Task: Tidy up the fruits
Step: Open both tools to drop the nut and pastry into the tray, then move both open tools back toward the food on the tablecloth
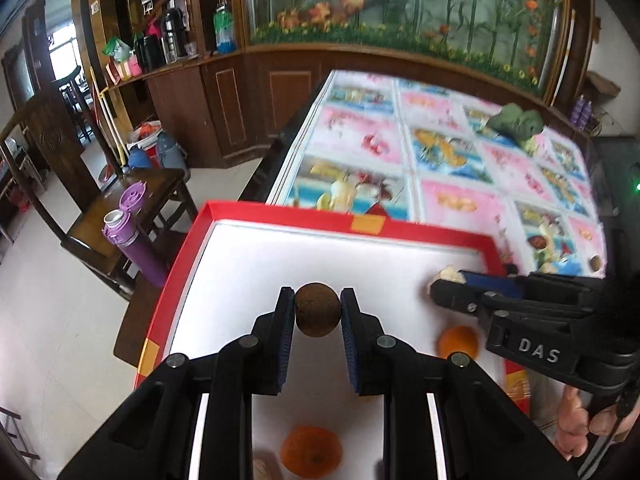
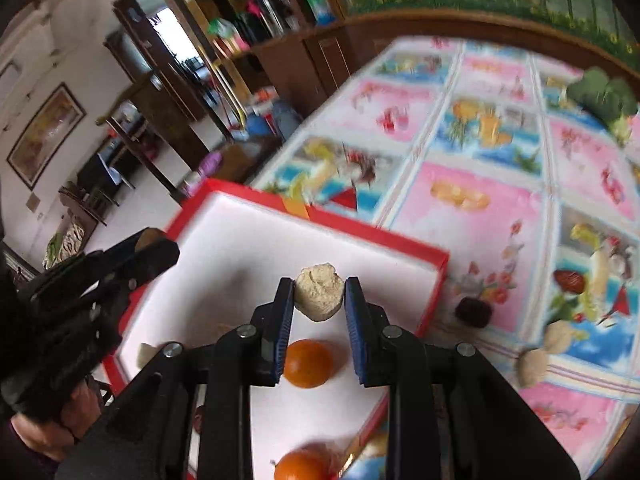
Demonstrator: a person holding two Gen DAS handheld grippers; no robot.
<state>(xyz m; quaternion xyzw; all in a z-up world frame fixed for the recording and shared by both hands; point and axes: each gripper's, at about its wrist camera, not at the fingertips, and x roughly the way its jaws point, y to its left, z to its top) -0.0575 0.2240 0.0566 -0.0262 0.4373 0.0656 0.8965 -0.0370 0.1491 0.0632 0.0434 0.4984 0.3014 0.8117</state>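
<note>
My left gripper [image 1: 318, 312] is shut on a round brown fruit [image 1: 318, 310] and holds it above the white floor of a red-rimmed box [image 1: 280, 212]. My right gripper [image 2: 319, 300] is shut on a pale, rough, beige fruit [image 2: 319, 296] over the same box [image 2: 360, 232]. In the left wrist view the right gripper [image 1: 448, 284] reaches in from the right with the pale fruit at its tip. Oranges lie in the box [image 1: 312, 454] [image 1: 458, 342] [image 2: 308, 364] [image 2: 302, 466]. A small pale piece [image 2: 146, 354] lies near the box's left wall.
The box sits on a table with a bright fruit-print cloth [image 2: 500, 208]. On the cloth lie a dark fruit [image 2: 474, 312], two pale fruits [image 2: 532, 366] [image 2: 560, 336] and a green bundle [image 1: 516, 122]. A wooden chair with a purple bottle [image 1: 136, 240] stands to the left.
</note>
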